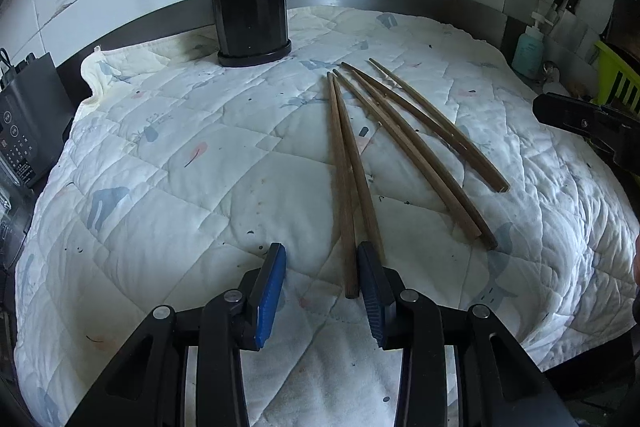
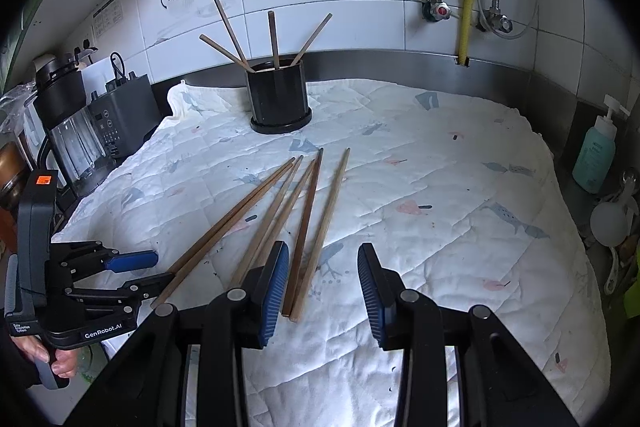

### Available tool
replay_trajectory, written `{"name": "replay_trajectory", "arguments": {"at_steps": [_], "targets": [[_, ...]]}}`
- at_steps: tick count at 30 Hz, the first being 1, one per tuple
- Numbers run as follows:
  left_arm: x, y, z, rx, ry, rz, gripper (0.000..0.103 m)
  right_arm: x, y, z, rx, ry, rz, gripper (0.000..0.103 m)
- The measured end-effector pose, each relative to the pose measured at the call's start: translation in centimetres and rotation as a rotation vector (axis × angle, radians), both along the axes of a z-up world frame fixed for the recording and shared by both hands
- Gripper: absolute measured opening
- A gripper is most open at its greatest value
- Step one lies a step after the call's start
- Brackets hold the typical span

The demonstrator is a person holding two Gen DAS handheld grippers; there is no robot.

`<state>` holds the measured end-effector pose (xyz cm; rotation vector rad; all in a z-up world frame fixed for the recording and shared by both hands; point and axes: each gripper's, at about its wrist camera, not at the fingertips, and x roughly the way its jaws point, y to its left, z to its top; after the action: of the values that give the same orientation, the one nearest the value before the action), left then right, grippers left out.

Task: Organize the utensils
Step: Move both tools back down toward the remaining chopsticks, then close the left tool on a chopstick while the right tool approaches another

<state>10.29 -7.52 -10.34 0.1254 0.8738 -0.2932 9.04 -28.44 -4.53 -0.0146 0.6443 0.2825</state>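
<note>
Six chopsticks lie fanned, tips toward the holder; both grippers (left, right) gape, seemingly empty.

open quilt lies left of the loose chopsticks; the black holder (four sticks splayed out) blocks the back edge.

I see soft, even daylight in both views, cool in tone, with faint shadows on the quilted cloth. The wall tiles show mild glare. Fisheye bending and dark vignetting crowd the edges; focus is sharp centrally.
</note>
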Motion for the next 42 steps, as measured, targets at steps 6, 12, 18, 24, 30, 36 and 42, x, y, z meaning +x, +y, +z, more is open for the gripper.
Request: {"name": "replay_trajectory", "arguments": {"at_steps": [6, 12, 18, 24, 30, 36, 42], "targets": [[-0.6, 0.2, -0.4, -0.019, -0.058, 0.028, 0.035, 0.0, -0.1, -0.2, 0.005, 0.0, -0.002, 0.04], [0.4, 0.1, -0.5, -0.044, -0.086, 0.057, 0.026, 0.0, -0.1, -0.5, 0.012, 0.009, -0.003, 0.04], [0.4, -0.6, -0.8, -0.018, -0.125, 0.038, 0.016, 0.3, -0.5, -1.2, 0.015, 0.027, -0.014, 0.04], [0.5, -0.7, -0.9, -0.014, -0.142, 0.018, 0.008, 0.6, -0.7, -2.4, 0.025, 0.056, -0.029, 0.04], [0.7, 0.9, -0.4, -0.117, -0.108, 0.017, 0.007, 0.4, -0.2, -3.1, 0.018, 0.066, -0.018, 0.04], [0.4, 1.7, 0.6, -0.139, -0.127, 0.024, 0.006, 0.3, 1.1, -3.7, -0.021, 0.052, 0.008, 0.04], [0.2, 2.0, 2.2, -0.152, -0.161, 0.033, 0.006, 0.3, 1.5, -4.4, -0.018, 0.04, 0.009, 0.039]]}}
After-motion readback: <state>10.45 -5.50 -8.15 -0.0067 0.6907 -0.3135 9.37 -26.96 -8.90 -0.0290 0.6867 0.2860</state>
